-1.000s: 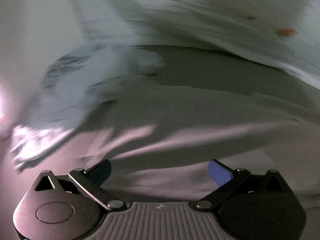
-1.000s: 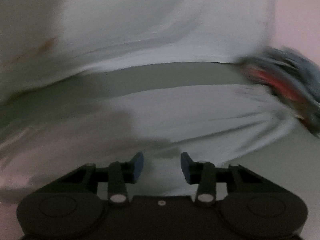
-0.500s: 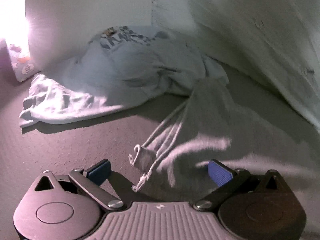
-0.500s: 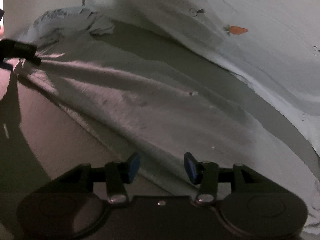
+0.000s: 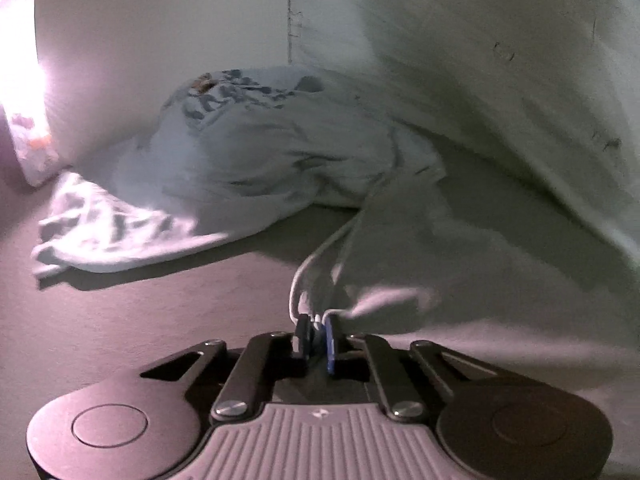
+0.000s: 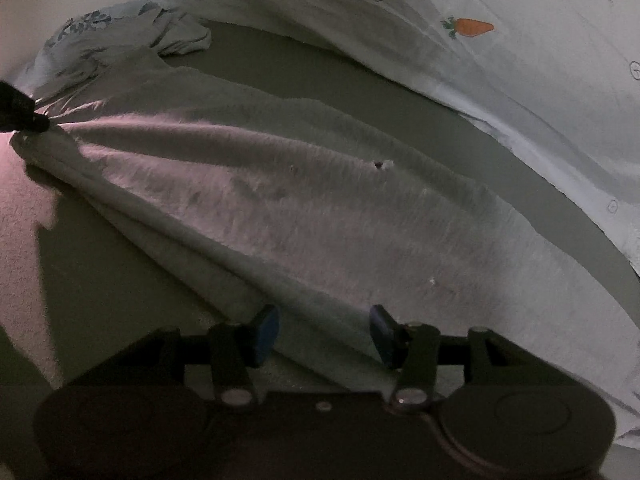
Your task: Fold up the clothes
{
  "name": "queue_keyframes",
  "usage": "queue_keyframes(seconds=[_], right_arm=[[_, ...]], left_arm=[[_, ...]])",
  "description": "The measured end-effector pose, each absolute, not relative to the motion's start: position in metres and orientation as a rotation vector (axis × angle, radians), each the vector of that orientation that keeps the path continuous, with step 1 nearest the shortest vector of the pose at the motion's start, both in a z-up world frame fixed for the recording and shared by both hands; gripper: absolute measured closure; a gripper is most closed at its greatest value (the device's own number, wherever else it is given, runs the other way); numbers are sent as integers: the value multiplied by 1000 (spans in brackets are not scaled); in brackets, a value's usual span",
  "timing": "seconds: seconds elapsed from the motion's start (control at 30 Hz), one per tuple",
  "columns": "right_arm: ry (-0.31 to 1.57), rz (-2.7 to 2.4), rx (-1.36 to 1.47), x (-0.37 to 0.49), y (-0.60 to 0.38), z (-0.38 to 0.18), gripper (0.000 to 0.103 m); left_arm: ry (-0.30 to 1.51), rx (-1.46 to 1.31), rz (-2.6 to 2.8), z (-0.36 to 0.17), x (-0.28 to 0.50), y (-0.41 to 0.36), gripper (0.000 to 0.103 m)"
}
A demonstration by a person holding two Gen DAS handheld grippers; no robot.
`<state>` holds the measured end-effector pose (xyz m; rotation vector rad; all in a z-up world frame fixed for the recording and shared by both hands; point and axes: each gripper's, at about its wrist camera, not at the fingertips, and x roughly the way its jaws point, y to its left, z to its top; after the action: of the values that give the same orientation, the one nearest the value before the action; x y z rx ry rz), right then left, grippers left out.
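Between the left gripper (image 5: 318,338) pads sits a bunched corner of the grey garment (image 6: 304,216), jaws pinched tight on it, thin folds of cloth poking out just above the tips. From that pinch the garment runs away ahead and to the right of the jaws, lying on the grey surface (image 5: 140,320). Right wrist view shows same garment stretched as a long wrinkled sheet, spreading from the far-left pinch point, where the left gripper's dark tip (image 6: 24,116) clamps it, down to the right gripper (image 6: 322,334). Right jaws stand apart, blue pads either side of the garment's near edge, cloth lying between and under them; cannot tell if pads touch it. Small dark spot (image 6: 378,165) on the garment ahead of the right jaws. Ahead-left of the left jaws, a crumpled pale blue printed garment (image 5: 248,152) heaped near the wall corner (image 5: 289,12), well apart from the tips. Right of both grippers, a white sheet (image 6: 520,80) with a carrot print (image 6: 472,27) rises along the edge. Lighting dim, bright patch far left of left view.
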<state>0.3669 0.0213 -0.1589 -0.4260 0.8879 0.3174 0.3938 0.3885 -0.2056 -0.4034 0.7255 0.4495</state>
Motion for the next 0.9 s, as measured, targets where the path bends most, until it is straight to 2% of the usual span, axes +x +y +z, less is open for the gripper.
queue_keyframes(seconds=[0.27, 0.47, 0.53, 0.57, 0.6, 0.63, 0.67, 0.73, 0.8, 0.87, 0.9], right_arm=[[864, 153, -251, 375, -24, -149, 51], [856, -30, -109, 362, -82, -143, 51], [857, -90, -64, 356, -101, -143, 51], [858, -120, -42, 352, -111, -143, 51], [858, -151, -20, 349, -121, -142, 51], [858, -181, 3, 346, -131, -142, 51], [858, -211, 25, 343, -141, -142, 50], [857, -271, 70, 336, -160, -141, 47], [863, -298, 104, 331, -173, -142, 46], [881, -266, 130, 335, -173, -146, 44], [890, -249, 144, 337, -173, -148, 43]], left_arm=[[555, -330, 152, -122, 424, 328, 96], [532, -207, -326, -84, 442, 189, 96], [565, -113, -483, -96, 441, 130, 89], [619, -71, -535, -110, 444, 106, 82], [682, -31, -582, -125, 448, 84, 66], [745, 9, -629, -140, 451, 62, 60], [820, 39, -643, -152, 454, 49, 60], [866, 40, -659, -163, 449, 48, 58], [846, 24, -647, -161, 441, 60, 35], [816, 1, -579, -158, 435, 81, 26], [811, -14, -535, -157, 433, 92, 26]])
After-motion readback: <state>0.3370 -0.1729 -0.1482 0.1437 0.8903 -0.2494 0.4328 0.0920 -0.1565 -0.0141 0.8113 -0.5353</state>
